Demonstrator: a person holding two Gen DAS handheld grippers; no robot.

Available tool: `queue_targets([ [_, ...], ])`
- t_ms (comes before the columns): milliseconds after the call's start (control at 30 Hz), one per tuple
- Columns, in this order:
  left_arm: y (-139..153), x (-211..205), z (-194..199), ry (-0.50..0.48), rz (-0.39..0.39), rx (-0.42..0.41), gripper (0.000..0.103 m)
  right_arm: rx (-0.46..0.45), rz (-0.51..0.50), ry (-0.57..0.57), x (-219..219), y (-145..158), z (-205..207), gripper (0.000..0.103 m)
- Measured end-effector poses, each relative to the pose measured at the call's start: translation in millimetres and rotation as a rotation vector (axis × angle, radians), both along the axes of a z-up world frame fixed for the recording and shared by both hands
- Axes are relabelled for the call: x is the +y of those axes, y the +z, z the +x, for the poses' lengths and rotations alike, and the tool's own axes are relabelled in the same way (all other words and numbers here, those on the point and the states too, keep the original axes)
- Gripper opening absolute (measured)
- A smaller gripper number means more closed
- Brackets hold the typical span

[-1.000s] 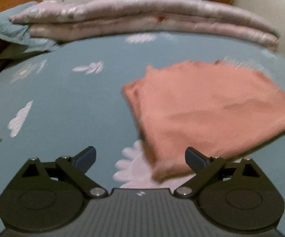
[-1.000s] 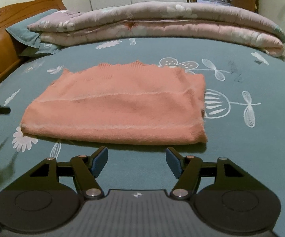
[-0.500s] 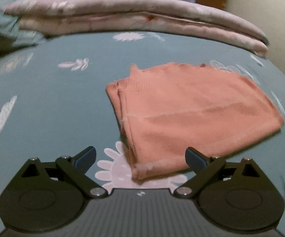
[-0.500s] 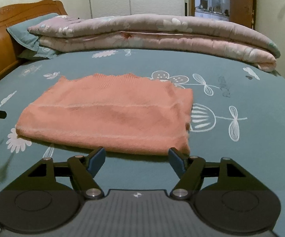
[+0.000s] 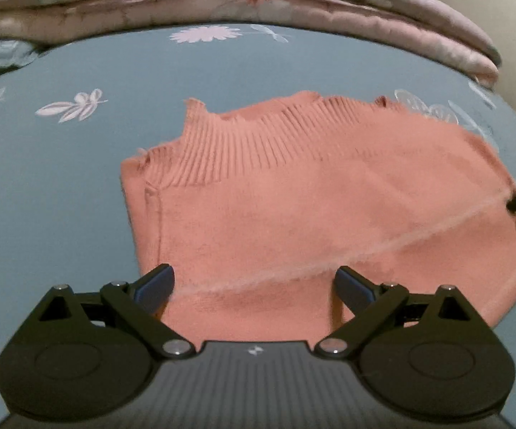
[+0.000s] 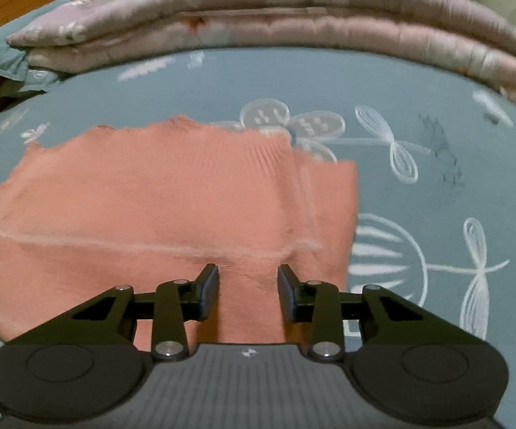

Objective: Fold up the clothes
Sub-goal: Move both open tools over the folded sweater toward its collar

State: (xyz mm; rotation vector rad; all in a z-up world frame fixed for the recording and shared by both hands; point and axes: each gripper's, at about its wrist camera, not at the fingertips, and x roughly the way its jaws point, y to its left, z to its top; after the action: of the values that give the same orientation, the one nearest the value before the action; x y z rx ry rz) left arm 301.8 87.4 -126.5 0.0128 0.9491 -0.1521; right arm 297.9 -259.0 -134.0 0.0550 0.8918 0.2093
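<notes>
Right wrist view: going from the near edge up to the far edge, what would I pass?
Right gripper, its jaws closing over the cloth → salmon-pink knit sweater → teal flower-print bedsheet → folded pink quilt.

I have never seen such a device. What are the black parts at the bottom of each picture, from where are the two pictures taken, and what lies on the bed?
There is no robot here. A person holds one hand-held two-finger gripper in each hand, and each has a camera that looks forward along its fingers. The black parts are those fingers.

One picture comes from the left gripper, the other from the right gripper.

On the blue flowered bedsheet lies a folded salmon-pink sweater. A folded pink quilt lies at the far side.

The left gripper is wide open above the sweater's near edge. The right gripper's jaws are closing, with sweater fabric between them, but the pads do not seem to press it yet. Nothing is held.
</notes>
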Motion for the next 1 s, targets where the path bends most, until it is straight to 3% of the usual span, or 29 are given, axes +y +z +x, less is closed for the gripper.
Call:
queue_targets([
  [133,-3.7,2.4,-6.1,-0.021,0.09,0.002,0.102,-0.001,0.089,-0.033,-20.2,1.1,-2.4,0.036],
  [200,-3.1,20.4,-0.4,0.066,0.03,0.065,0.101,0.003,0.093,-0.031,-20.7,2.7,-3.3,0.038],
  [267,10.4,37.7,-1.7,0.114,-0.084,0.036,0.098,-0.001,0.07,-0.013,-13.5,11.0,-3.5,0.047],
  [300,23.8,38.5,-1.5,0.108,-0.075,-0.016,0.099,-0.02,0.061,0.0,-9.6,17.9,-3.2,0.055],
  [367,47.9,31.9,8.4,0.068,-0.058,-0.095,0.099,-0.072,0.053,0.024,-2.3,32.5,2.5,0.058],
  [467,65.3,19.2,42.6,0.0,-0.145,-0.098,0.1,-0.092,0.066,0.06,6.8,42.4,29.5,0.06],
  [633,45.7,-13.5,99.8,-0.089,-0.192,-0.005,0.1,-0.028,0.103,0.056,14.2,25.8,79.5,0.061],
  [800,7.2,-8.4,125.2,-0.023,-0.215,0.109,0.1,0.045,0.118,0.049,5.1,2.6,102.9,0.065],
  [1000,-2.2,2.8,125.0,-0.027,-0.147,0.071,0.1,0.02,0.132,0.037,-13.7,-5.1,102.7,0.056],
])
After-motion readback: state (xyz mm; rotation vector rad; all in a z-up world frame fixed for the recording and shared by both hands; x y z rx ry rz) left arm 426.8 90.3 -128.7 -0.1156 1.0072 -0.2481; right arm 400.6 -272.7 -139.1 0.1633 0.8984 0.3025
